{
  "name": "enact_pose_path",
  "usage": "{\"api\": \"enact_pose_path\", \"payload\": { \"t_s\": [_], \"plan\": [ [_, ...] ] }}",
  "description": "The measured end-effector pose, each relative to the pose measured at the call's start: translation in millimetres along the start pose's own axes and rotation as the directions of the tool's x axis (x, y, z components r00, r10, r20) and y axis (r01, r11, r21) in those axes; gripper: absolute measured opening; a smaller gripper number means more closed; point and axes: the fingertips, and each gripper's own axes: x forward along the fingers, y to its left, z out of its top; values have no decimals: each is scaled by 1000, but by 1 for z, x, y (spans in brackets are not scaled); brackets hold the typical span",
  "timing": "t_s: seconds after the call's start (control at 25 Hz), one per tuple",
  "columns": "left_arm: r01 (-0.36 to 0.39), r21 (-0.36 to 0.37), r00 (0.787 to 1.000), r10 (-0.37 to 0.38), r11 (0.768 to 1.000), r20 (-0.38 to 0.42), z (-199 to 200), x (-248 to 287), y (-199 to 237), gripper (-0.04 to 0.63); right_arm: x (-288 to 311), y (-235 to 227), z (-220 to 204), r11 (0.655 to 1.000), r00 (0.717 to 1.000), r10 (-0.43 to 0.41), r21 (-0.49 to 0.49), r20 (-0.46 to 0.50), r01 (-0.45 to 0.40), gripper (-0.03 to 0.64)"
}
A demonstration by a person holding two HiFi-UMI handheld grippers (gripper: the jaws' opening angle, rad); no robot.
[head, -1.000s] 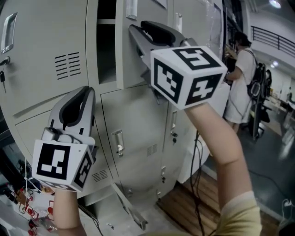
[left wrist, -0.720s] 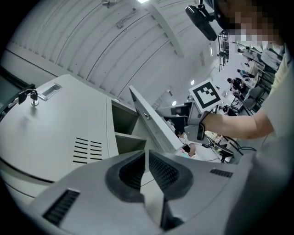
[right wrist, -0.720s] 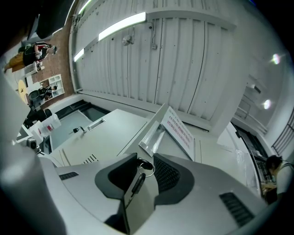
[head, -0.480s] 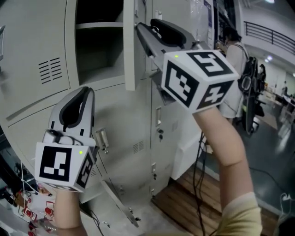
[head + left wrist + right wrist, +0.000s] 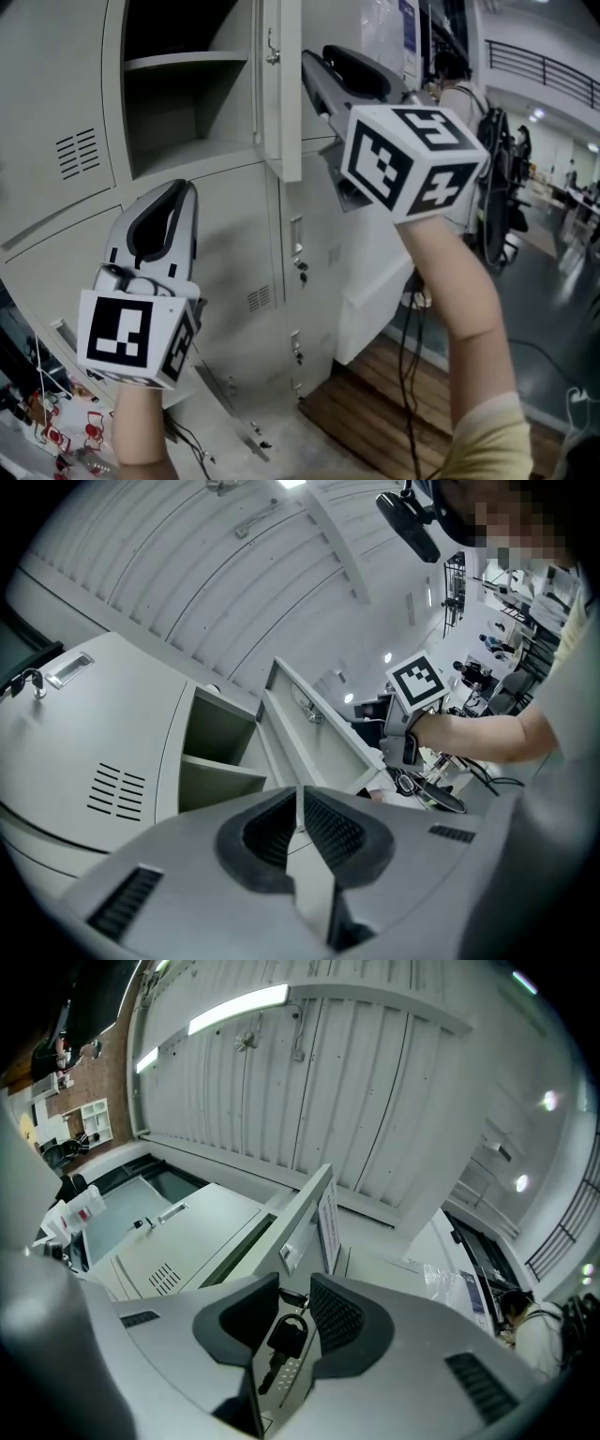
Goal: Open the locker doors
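Facing grey lockers (image 5: 225, 244), wooden floor (image 5: 375, 412)

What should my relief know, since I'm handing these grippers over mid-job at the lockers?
Left gripper: shut, empty, held low before the lockers.
Right gripper: jaws apart, just been opening; a key hanging at the open door sits between them, ungripped.
Done: one upper door stands open, shelf showing.
Left to do: the lower doors and the vented door beside the open compartment are closed.

Probably a workshop or lab, grey metal lockers (image 5: 234, 262), cluttered workbenches (image 5: 497, 667)
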Motion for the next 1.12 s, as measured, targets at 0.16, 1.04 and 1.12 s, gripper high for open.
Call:
{"api": "enact_pose_path", "payload": {
  "t_s": [0.16, 1.04, 1.12],
  "plan": [
    [7, 0, 1000, -7, 1000, -2, 3, 6, -10, 5, -7, -18, -5, 999, 1000, -10, 41, -5, 10, 103],
    [57, -72, 995, -63, 996, -77, -20, 30, -48, 5, -58, -106, -43, 979, 987, -156, 125, -27, 158, 103],
    [55, -75, 995, -61, 996, -75, -18, 29, -53, 5, -65, -112, -46, 978, 986, -161, 126, -34, 164, 103]
  ]
}}
